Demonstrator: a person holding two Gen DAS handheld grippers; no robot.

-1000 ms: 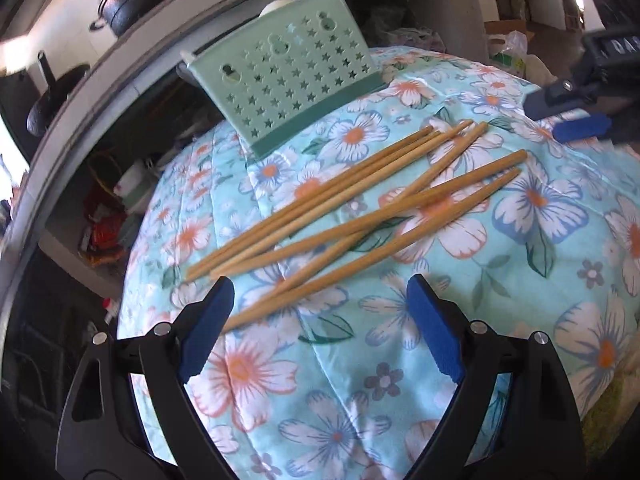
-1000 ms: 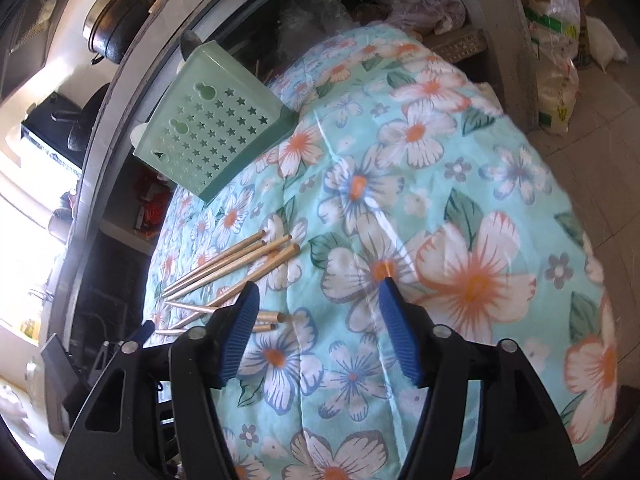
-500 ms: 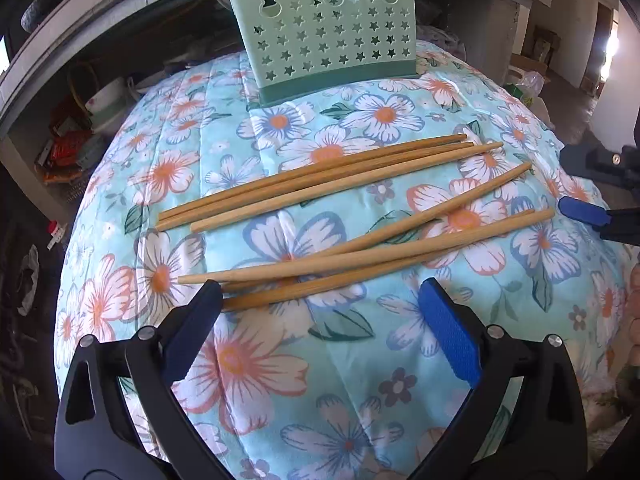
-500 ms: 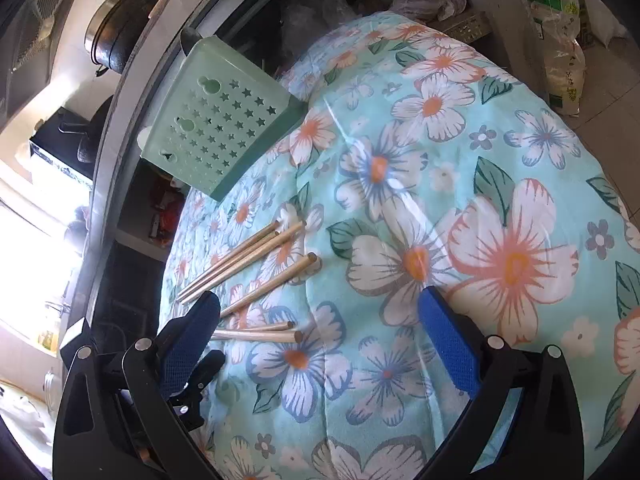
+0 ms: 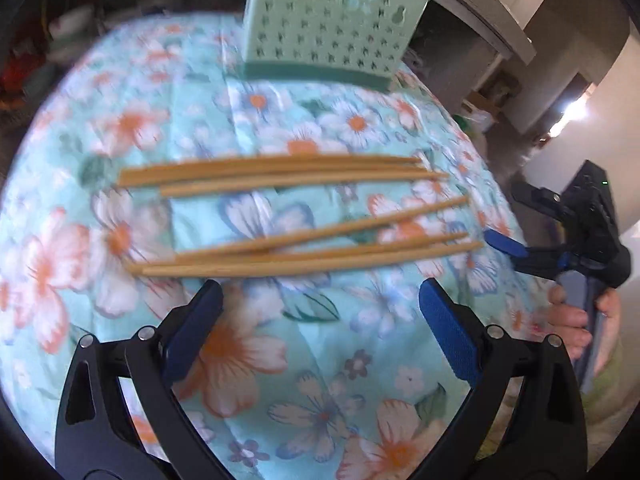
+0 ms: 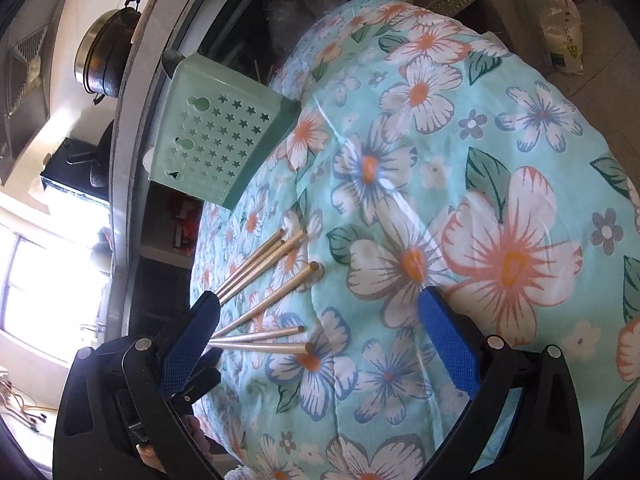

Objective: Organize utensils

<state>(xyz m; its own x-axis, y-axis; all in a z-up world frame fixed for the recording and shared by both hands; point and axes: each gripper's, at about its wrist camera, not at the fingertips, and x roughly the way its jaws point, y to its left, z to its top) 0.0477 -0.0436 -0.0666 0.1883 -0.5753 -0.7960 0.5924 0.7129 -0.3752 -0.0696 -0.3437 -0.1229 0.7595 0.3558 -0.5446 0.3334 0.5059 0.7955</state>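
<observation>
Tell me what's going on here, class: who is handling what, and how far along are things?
A person holds a gripper in each hand over a floral cloth. Six wooden chopsticks lie loose on it, in two rough groups of three. The left gripper hovers just short of them and the right gripper waits at their ends; both have just been opening and hold nothing. The green star-holed holder stands behind, with no chopstick visibly in it yet.

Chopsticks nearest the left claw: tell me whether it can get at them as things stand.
Probably yes. The left claw stands open and empty, just short of the nearest chopsticks, which lie loose on the floral cloth with nothing between. They lie across its opening, so it might catch several at once.
</observation>
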